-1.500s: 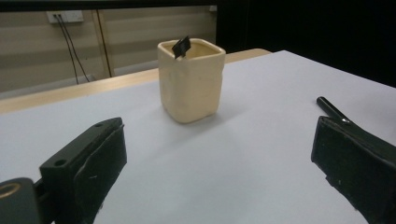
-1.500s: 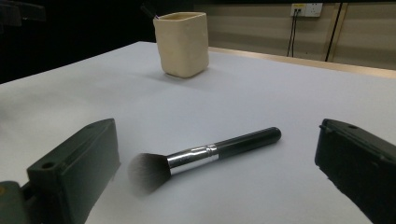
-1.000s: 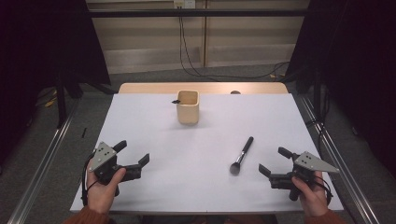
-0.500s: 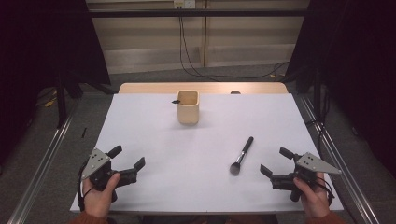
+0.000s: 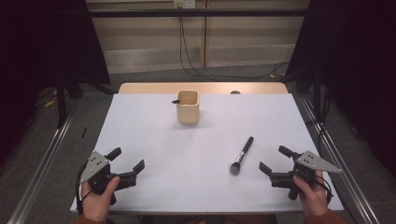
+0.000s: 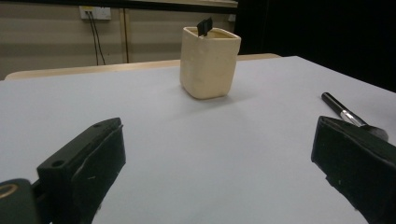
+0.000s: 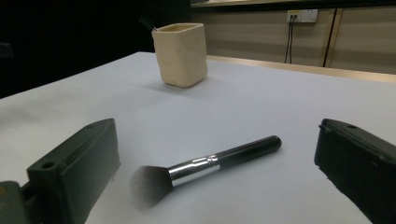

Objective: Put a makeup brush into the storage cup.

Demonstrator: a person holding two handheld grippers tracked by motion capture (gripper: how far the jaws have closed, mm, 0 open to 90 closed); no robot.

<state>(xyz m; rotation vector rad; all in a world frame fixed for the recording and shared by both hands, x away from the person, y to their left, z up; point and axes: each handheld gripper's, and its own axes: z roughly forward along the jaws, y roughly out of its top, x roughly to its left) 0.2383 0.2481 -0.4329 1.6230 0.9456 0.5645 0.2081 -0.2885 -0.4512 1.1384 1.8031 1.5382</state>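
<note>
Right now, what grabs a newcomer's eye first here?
Probably the cream square ceramic cup standing alone far on the white table, a black tip poking over its rim. Next, the black-handled makeup brush with a silver ferrule lying flat near the right gripper. The left gripper sits open at the near-left edge.

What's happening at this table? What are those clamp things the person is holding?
A person sits at a white table holding a two-jaw gripper in each hand. Both the left gripper and the right gripper are open near the table's front edge, holding nothing. A makeup brush lies flat on the table just ahead of the right gripper, bristles toward the person. Farther back stands a cream cup with something small and dark sticking out at its rim. Nothing is being gripped yet.
</note>
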